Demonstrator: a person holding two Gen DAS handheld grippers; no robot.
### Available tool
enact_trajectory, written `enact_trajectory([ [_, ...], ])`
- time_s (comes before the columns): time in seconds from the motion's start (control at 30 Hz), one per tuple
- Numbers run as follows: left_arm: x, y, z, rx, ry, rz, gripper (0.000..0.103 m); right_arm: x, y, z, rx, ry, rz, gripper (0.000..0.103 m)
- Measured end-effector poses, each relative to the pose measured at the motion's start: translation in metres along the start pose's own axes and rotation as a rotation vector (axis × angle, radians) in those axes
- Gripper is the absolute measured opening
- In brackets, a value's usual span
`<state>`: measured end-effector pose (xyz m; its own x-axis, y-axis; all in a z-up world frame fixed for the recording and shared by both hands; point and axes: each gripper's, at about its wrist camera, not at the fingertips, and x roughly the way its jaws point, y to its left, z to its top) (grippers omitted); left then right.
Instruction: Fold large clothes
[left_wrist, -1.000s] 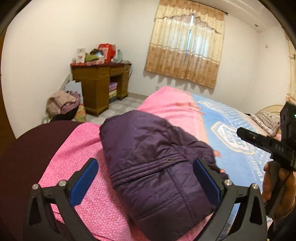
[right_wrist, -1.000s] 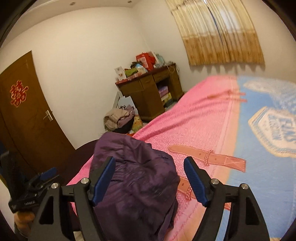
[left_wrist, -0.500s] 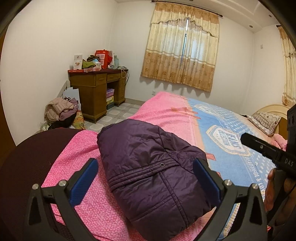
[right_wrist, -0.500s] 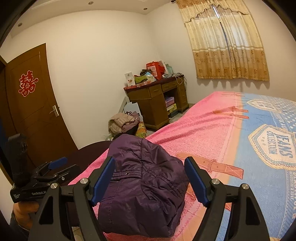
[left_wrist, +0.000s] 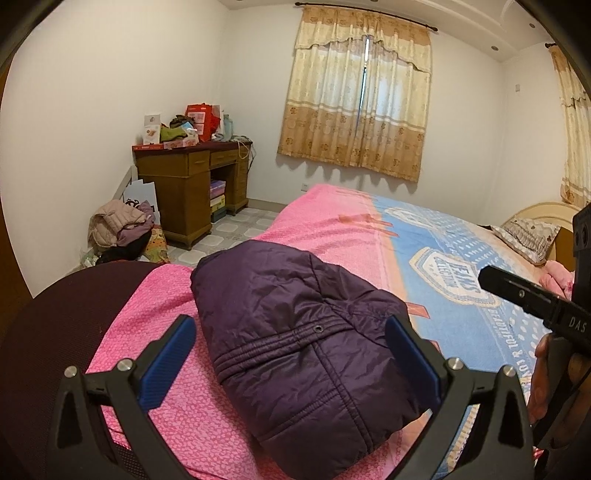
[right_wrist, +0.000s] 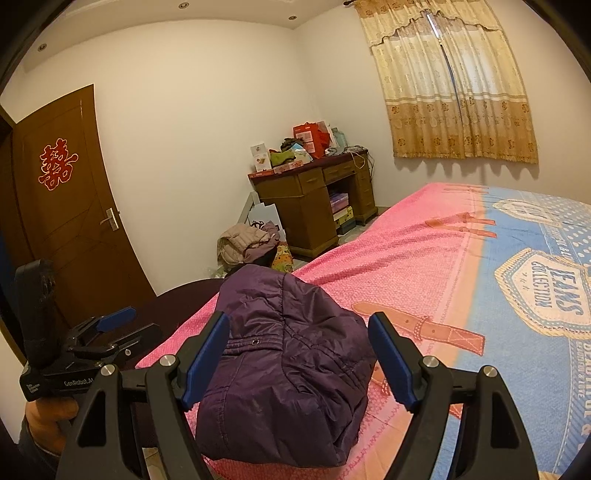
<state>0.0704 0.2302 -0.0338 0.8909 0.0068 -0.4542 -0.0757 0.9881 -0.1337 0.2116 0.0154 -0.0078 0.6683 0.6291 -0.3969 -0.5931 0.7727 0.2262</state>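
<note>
Resting near the bed's (left_wrist: 332, 229) near edge: purple padded jacket (left_wrist: 303, 339), folded compact. Left gripper (left_wrist: 291, 354) and right gripper (right_wrist: 299, 354) spread apart, empty. Fold judged complete; next, set aside.

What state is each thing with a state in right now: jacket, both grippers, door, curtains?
purple padded jacket: folded into a compact bundle, lying on the pink end of the bed cover, held by neither gripper
left gripper: jaws open, empty
right gripper: jaws open, empty
brown door: shut
curtains: drawn, narrow gap
</note>
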Motion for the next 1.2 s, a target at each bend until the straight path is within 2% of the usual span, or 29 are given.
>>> enact_trajectory([
  [0.6,-0.002,-0.004,0.001,0.005,0.0,0.007,0.103,-0.006,-0.002,0.0,0.007,-0.012,0.0,0.078],
  [0.83,0.001,-0.005,0.003,0.047,0.025,0.05,0.103,-0.008,-0.001,-0.002,0.006,-0.019,-0.002,0.078],
  [0.9,0.001,-0.005,0.004,0.066,0.018,0.079,0.103,-0.008,-0.001,-0.001,0.002,-0.018,-0.004,0.078],
  [1.2,-0.011,0.0,0.011,0.074,-0.031,0.101,0.103,-0.012,0.012,0.0,-0.037,-0.03,0.008,0.078],
])
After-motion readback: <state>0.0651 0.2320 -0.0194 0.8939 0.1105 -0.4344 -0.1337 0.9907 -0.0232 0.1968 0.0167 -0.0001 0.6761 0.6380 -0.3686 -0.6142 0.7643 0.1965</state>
